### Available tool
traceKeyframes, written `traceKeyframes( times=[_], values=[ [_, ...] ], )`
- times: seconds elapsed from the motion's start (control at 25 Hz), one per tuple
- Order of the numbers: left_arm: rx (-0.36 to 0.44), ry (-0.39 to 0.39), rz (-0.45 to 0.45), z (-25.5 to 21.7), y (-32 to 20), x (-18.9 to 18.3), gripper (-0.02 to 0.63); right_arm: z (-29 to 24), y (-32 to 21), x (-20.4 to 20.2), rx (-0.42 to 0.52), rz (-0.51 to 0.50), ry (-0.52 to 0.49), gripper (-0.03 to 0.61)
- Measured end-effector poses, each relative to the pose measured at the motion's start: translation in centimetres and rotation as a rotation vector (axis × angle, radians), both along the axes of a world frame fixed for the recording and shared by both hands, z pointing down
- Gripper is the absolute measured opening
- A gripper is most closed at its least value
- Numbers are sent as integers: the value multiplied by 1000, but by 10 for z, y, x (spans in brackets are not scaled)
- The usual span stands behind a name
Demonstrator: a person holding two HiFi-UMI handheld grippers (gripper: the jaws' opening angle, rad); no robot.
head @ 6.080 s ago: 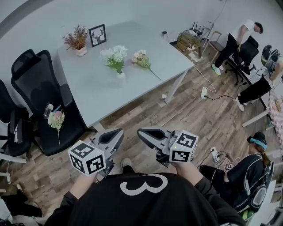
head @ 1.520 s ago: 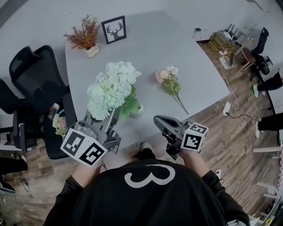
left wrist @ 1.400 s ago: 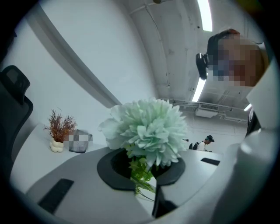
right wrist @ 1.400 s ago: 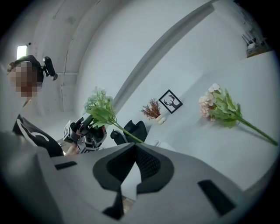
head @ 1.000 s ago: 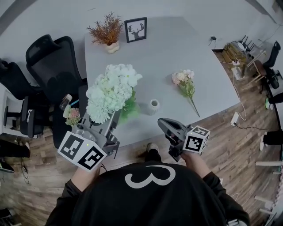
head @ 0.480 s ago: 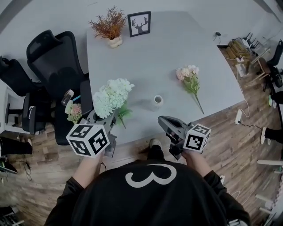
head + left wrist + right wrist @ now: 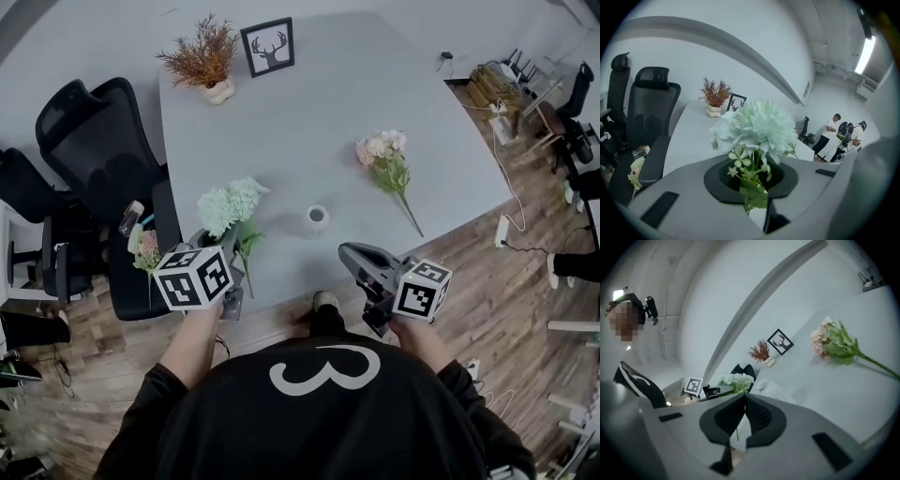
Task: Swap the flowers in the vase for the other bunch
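Observation:
My left gripper (image 7: pixel 228 246) is shut on the green stems of the white-green flower bunch (image 7: pixel 232 203). It holds the bunch low over the near left part of the grey table (image 7: pixel 309 112). In the left gripper view the blossoms (image 7: pixel 757 129) rise right above the jaws, which pinch the stems (image 7: pixel 751 185). The small white vase (image 7: pixel 317 218) stands empty near the table's front edge. The pink bunch (image 7: pixel 384 159) lies flat to the right of the vase. My right gripper (image 7: pixel 350 253) hovers shut and empty at the front edge, with the vase (image 7: pixel 771 389) just ahead of it.
A dried plant in a pot (image 7: pixel 200 63) and a framed deer picture (image 7: pixel 267 46) stand at the table's far end. Black office chairs (image 7: pixel 94 141) line the left side; one seat carries another small pink bunch (image 7: pixel 146 249). People stand and sit far to the right.
The left gripper has come down and tipped forward with the white-green bunch, from high above the table to just over its near left part. The right gripper has barely moved.

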State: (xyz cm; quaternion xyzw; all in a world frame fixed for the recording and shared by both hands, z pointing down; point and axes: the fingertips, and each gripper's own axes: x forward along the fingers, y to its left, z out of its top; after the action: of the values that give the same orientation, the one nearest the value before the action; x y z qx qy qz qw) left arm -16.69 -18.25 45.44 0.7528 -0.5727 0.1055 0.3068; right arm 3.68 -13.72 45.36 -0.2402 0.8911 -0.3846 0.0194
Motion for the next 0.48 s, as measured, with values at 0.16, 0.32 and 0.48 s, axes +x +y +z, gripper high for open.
traceKeyframes(
  times=[0.16,0.32,0.48],
  values=[
    [-48,-27,-32,30,-17,-7,71,1,-11,11,-4,13,15,9],
    [-89,-39,-56,56,-29,-13,74,5,-23,19,-11,22,24,9],
    [-112,-39,-75,73,-37,-17,75,8,-33,23,-21,20,27,9]
  ],
)
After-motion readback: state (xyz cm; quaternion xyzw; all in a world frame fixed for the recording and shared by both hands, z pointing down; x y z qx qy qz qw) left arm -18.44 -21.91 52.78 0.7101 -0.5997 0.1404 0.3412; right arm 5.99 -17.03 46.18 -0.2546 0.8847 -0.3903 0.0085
